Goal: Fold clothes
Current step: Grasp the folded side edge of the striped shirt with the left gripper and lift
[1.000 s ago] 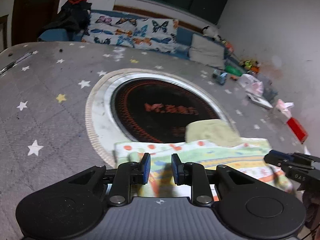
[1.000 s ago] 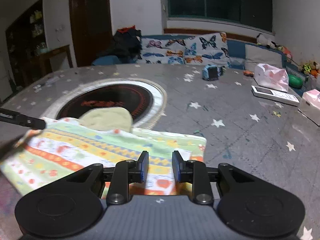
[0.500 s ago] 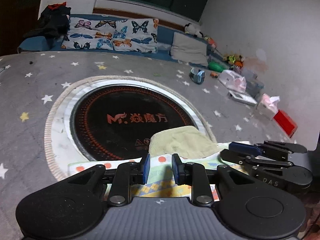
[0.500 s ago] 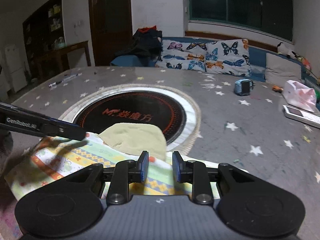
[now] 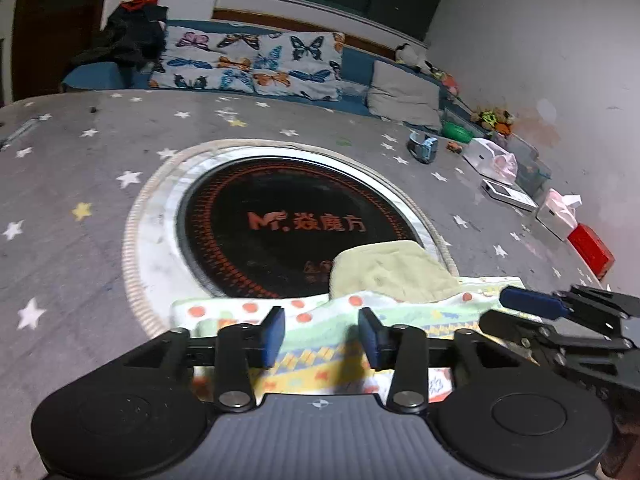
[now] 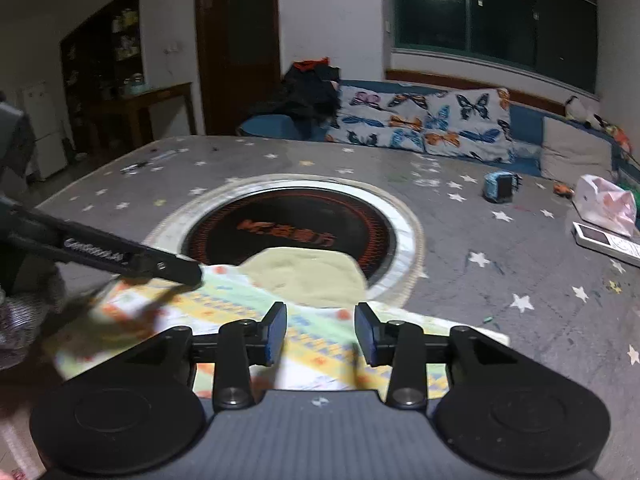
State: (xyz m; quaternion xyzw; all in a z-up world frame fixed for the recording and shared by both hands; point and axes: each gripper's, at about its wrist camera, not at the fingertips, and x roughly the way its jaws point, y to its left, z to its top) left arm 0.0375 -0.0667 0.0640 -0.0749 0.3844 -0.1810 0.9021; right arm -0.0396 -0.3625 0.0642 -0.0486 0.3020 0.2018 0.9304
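1. Striped, pastel-printed cloth [image 5: 320, 344] lying flat on the star-patterned grey table cover [image 5: 80, 184], far edge just overlapping the rim of the round black hotplate [image 5: 288, 224]; pale yellow lining [image 5: 392, 272] peeking out across the hotplate's near side.
2. Just released: a second ago both sets of pads nearly together at the near edge of the garment, now parted. Fold laid down, by the look of it.
3. Left gripper [image 5: 322, 338] hovering on the near side of the hotplate, jaws opening, blue pads apart, cloth visible below the gap but not pinched.
4. Right gripper [image 6: 320, 332] same story: jaws opening, nothing pressed between the pads, cloth resting beneath. Seen from the left camera, off to the right of the hotplate, blue tip above the garment's right edge.
5. Meaning for the job: one fold probably done, garment free on the table; likely next, a fresh grasp on another edge.
6. Further from the hotplate: blue toy [image 6: 500, 188], pink-and-white bag [image 6: 608, 204], white device [image 6: 608, 240] to its right; butterfly cushions [image 6: 424, 120] beyond it.
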